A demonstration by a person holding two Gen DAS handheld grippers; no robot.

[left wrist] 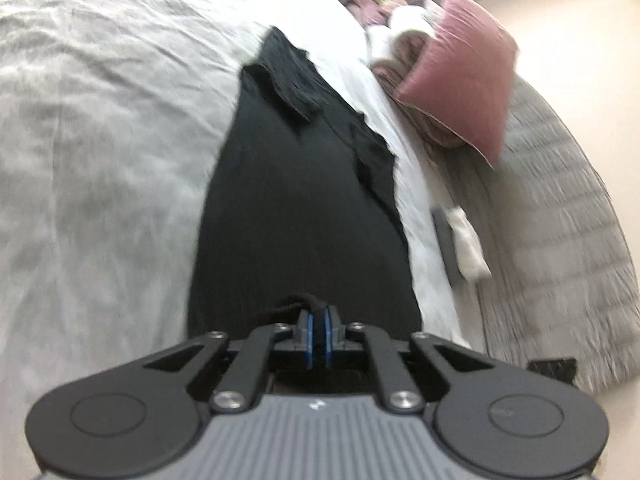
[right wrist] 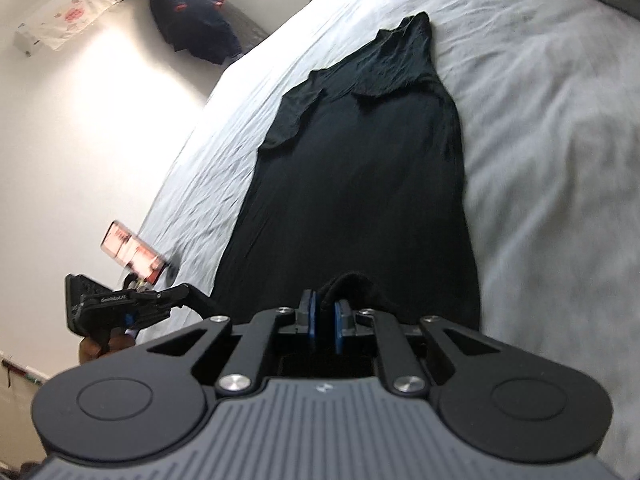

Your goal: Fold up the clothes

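A long black garment [left wrist: 304,184] lies stretched out on the pale grey bedsheet [left wrist: 100,128], its sleeves folded inward at the far end. My left gripper [left wrist: 319,314] is shut on the near hem of the black garment, a bunch of cloth pinched between the blue pads. In the right wrist view the same black garment [right wrist: 360,184] runs away from me across the sheet [right wrist: 540,160]. My right gripper [right wrist: 325,306] is shut on another corner of the near hem, cloth bulging up between its pads. The left gripper [right wrist: 120,304] shows at the lower left there, held by a hand.
A pink pillow [left wrist: 460,76] and white bedding [left wrist: 400,40] lie at the bed's far right, beside a grey knit blanket [left wrist: 560,248]. A white cloth on a dark flat object [left wrist: 466,240] rests near the bed edge. A dark jacket [right wrist: 192,24] hangs on the wall.
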